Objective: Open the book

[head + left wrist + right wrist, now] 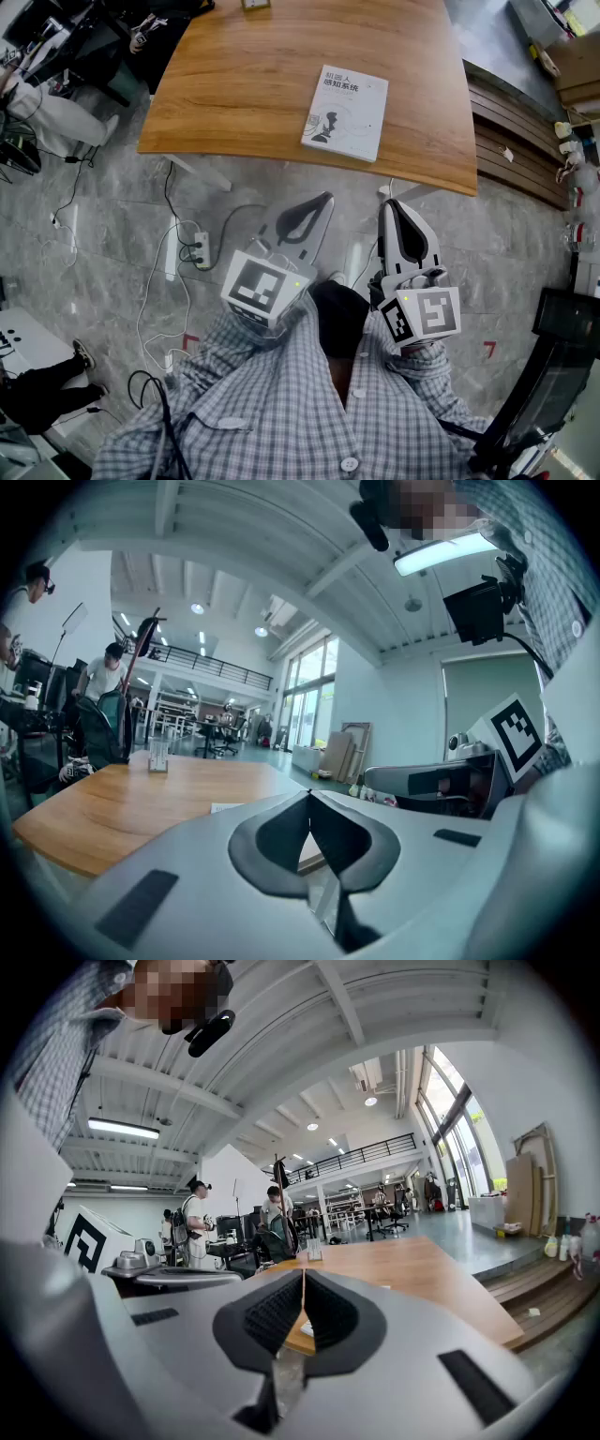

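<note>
Book [345,112] lies closed on wooden table [234,84]; left gripper [319,204] and right gripper [394,211] short of table edge, jaws pressed together, empty.

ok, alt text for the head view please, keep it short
A closed white book lies untouched on a wooden table, close to the edge nearest the person. The left gripper and right gripper are held side by side short of the table, both shut and empty, over a grey floor.
</note>
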